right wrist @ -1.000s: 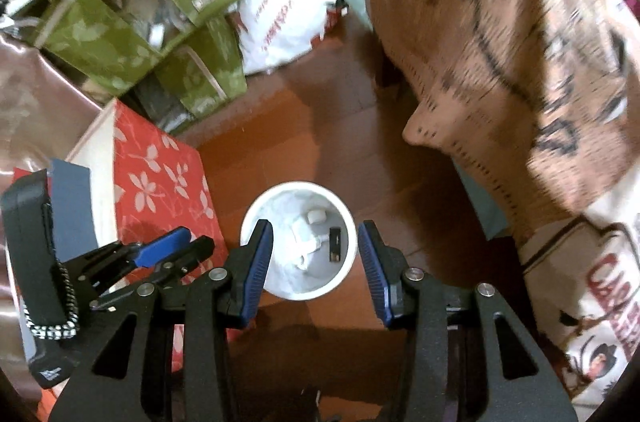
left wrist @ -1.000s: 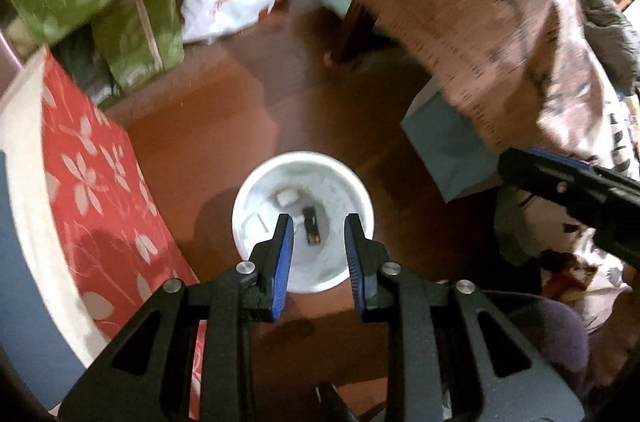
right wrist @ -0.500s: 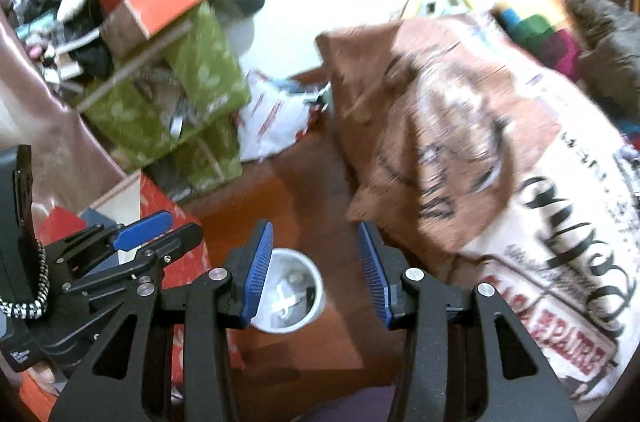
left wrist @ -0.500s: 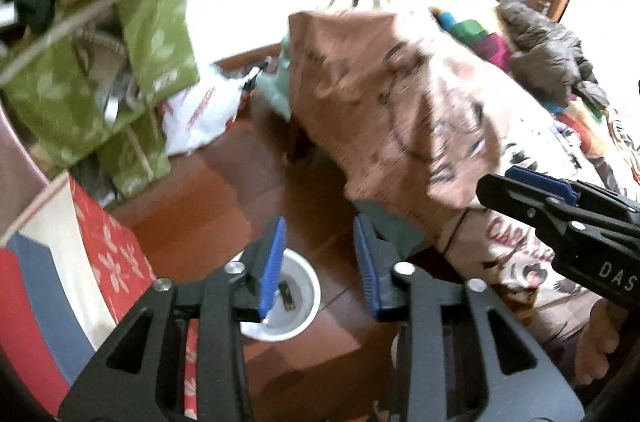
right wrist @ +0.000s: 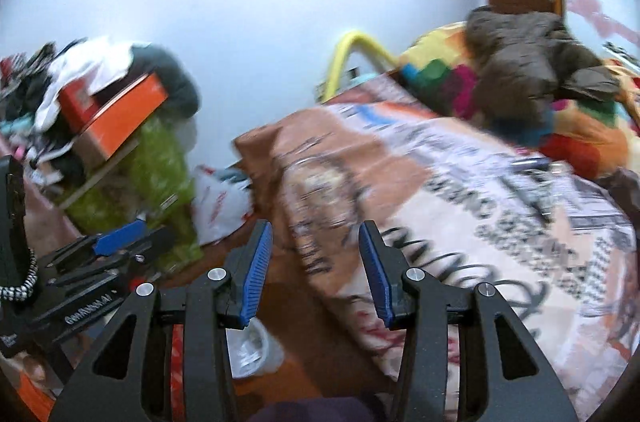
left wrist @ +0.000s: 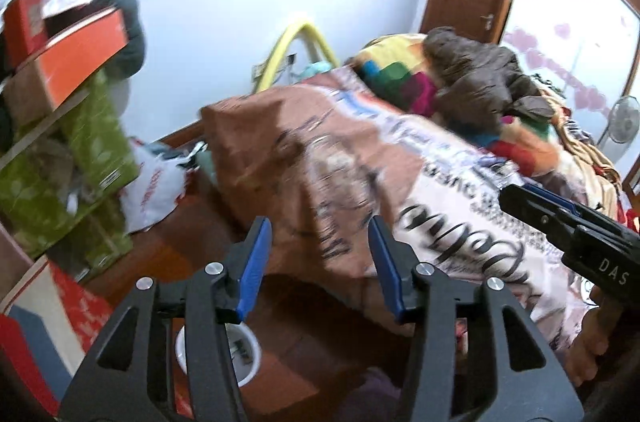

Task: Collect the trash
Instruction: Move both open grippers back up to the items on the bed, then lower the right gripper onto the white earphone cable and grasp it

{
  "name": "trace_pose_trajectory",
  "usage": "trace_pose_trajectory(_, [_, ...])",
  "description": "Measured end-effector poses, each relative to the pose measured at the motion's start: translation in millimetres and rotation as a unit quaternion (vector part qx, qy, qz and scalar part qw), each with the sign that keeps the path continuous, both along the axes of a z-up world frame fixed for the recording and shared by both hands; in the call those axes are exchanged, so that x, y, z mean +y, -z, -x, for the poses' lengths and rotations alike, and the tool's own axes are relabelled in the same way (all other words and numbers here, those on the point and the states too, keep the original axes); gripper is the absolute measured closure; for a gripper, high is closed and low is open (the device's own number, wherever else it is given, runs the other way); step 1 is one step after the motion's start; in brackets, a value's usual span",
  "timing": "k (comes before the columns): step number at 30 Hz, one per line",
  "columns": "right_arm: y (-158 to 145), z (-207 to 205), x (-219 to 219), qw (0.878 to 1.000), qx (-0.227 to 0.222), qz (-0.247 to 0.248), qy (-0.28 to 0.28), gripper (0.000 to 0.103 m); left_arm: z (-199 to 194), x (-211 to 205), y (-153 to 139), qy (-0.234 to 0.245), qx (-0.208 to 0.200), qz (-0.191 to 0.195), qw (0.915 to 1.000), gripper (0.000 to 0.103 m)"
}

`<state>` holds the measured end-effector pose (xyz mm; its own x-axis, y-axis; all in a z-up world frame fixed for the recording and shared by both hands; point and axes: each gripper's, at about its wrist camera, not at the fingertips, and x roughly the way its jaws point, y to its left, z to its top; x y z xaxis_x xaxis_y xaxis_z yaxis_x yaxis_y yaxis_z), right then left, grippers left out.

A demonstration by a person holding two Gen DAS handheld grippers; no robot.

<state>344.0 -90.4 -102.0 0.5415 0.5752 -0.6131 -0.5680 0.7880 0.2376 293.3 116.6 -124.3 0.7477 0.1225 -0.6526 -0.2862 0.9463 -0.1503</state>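
Note:
A white round trash bin (left wrist: pixel 244 350) stands on the wooden floor, low in the left wrist view and partly hidden behind my left gripper's arm; small scraps lie inside. It also shows in the right wrist view (right wrist: pixel 254 350), blurred. My left gripper (left wrist: pixel 318 242) is open and empty, raised and pointing at the bed. My right gripper (right wrist: pixel 316 246) is open and empty, also raised toward the bed. Each gripper shows at the edge of the other's view.
A bed (left wrist: pixel 400 182) with a brown and cream printed blanket fills the right side, with a colourful quilt and a brown jacket (left wrist: pixel 476 74) on it. Green boxes (left wrist: pixel 92 158), an orange box and a white plastic bag (left wrist: pixel 154 186) crowd the left. A red floral box (left wrist: pixel 60 302) lies beside the bin.
Both grippers have tilted up from looking straight down into the bin to looking across the room at the bed. The bin has slid to the bottom of both views. Both stayed open.

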Motion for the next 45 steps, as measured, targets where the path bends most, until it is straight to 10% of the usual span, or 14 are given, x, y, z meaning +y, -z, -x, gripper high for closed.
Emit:
trace_pose_trajectory(10, [7.2,-51.1,-103.0,0.994,-0.003,0.022,0.111,0.059,-71.8,-81.8,-15.3,0.094,-0.022,-0.006,0.9953,0.053])
trace_pose_trajectory(22, [43.9,-116.4,-190.2,0.980,0.046,0.046,0.189,0.056,-160.9,-155.6,5.9,0.164,-0.020,0.010,0.9862,0.021])
trace_pose_trajectory(45, [134.1,-269.1,-162.9,0.962,0.191,0.005,0.196,0.046,-262.9,-181.9,112.8,0.170,0.063,0.031,0.9830,0.021])
